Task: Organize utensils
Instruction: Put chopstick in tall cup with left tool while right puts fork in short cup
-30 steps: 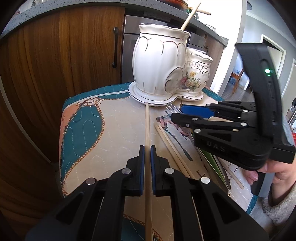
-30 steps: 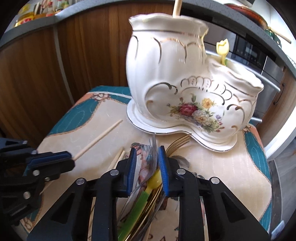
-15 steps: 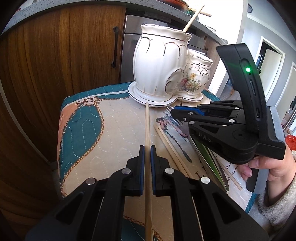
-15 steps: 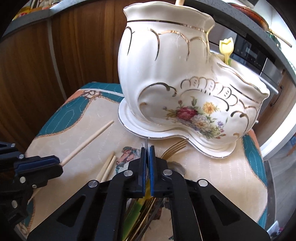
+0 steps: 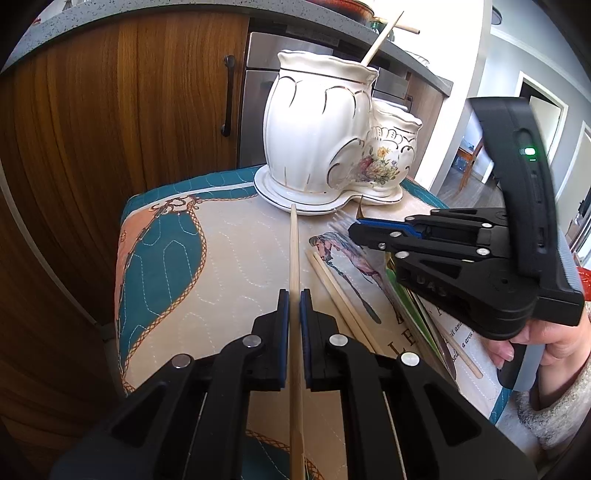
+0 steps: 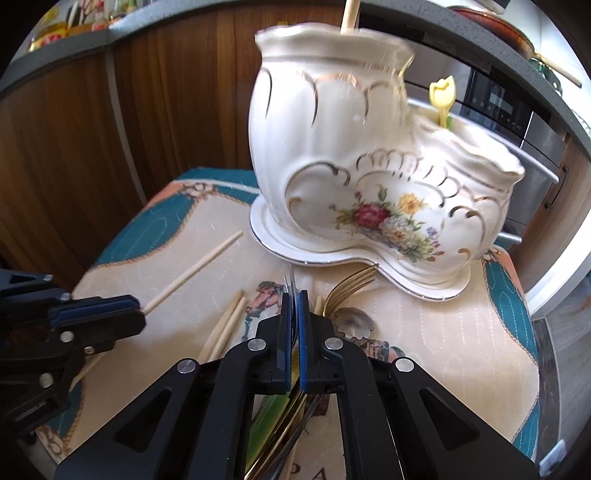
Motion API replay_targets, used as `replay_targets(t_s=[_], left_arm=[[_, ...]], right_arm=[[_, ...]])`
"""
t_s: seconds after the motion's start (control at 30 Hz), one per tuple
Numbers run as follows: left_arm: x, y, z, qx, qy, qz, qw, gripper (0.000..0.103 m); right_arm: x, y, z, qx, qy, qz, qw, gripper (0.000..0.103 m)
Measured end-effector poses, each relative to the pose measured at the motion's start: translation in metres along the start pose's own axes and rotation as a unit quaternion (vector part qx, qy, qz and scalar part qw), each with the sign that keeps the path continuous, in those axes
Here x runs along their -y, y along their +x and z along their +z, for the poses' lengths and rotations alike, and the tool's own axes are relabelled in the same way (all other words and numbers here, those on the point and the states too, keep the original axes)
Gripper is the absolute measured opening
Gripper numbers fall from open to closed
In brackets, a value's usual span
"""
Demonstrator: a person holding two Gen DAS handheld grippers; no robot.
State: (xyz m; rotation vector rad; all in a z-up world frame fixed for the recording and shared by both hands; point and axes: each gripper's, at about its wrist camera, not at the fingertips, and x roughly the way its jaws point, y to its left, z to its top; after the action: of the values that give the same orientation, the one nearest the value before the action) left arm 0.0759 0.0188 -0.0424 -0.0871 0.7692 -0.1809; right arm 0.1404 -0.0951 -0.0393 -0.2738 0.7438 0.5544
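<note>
My left gripper (image 5: pixel 294 295) is shut on a long wooden chopstick (image 5: pixel 294 251) that points at the white boot-shaped ceramic holder (image 5: pixel 325 140). My right gripper (image 6: pixel 293 295) is shut on a silver fork (image 6: pixel 291 282), whose tines stick out past the pads and show in the left wrist view (image 5: pixel 341 223). The holder (image 6: pixel 369 166) stands at the back of the mat with a chopstick (image 6: pixel 349 14) in its tall part and a yellow tulip-topped utensil (image 6: pixel 442 99) in its low part. The right gripper also shows in the left wrist view (image 5: pixel 356 227).
On the quilted mat (image 5: pixel 184 258) lie two loose chopsticks (image 5: pixel 340 295), gold forks (image 6: pixel 351 284), a spoon (image 6: pixel 351 321) and a green-handled utensil (image 6: pixel 269 417). Wooden cabinets (image 5: pixel 110 129) and an oven (image 6: pixel 517 110) stand behind. The mat's edge drops off at the left.
My right gripper has closed on the silver fork and lifted it a little toward the holder. The left gripper still holds the chopstick, drawn back slightly.
</note>
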Motion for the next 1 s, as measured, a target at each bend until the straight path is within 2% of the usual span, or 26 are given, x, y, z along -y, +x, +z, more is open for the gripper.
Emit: replay_targets(t_s=[0.17,0.3,0.47,0.57,0.73,0.87,1.0], left_arm=[[-0.002,-0.006,0.002,0.015,-0.004,-0.008,0.9998,0.006],[-0.005,-0.018,0.005,0.049,-0.009,-0.013,0.9987,0.006],[-0.005,-0.038,0.010,0.106,-0.012,-0.025,0.9940,0.006],[-0.005,-0.043,0.012,0.119,-0.012,-0.022,0.9925,0.006],[-0.008,-0.052,0.013,0.142,-0.024,-0.042,0.9887,0.006],[-0.010,-0.062,0.016,0.168,-0.030,-0.046,0.9843,0.006],[-0.009,-0.078,0.041,0.206,-0.036,-0.037,0.9772,0.006]], right_arm=[[0.009,-0.035,-0.004,0.049,0.008,0.019,0.999,0.003],[0.013,-0.060,-0.002,0.100,0.009,0.032,0.994,0.003],[0.020,-0.092,0.001,0.178,0.017,0.030,0.983,0.003],[0.029,-0.108,0.000,0.216,0.029,0.019,0.976,0.003],[0.041,-0.131,0.000,0.275,0.045,-0.003,0.960,0.003],[0.039,-0.147,0.007,0.314,0.035,-0.028,0.948,0.003],[0.042,-0.163,0.027,0.340,0.028,-0.050,0.939,0.003]])
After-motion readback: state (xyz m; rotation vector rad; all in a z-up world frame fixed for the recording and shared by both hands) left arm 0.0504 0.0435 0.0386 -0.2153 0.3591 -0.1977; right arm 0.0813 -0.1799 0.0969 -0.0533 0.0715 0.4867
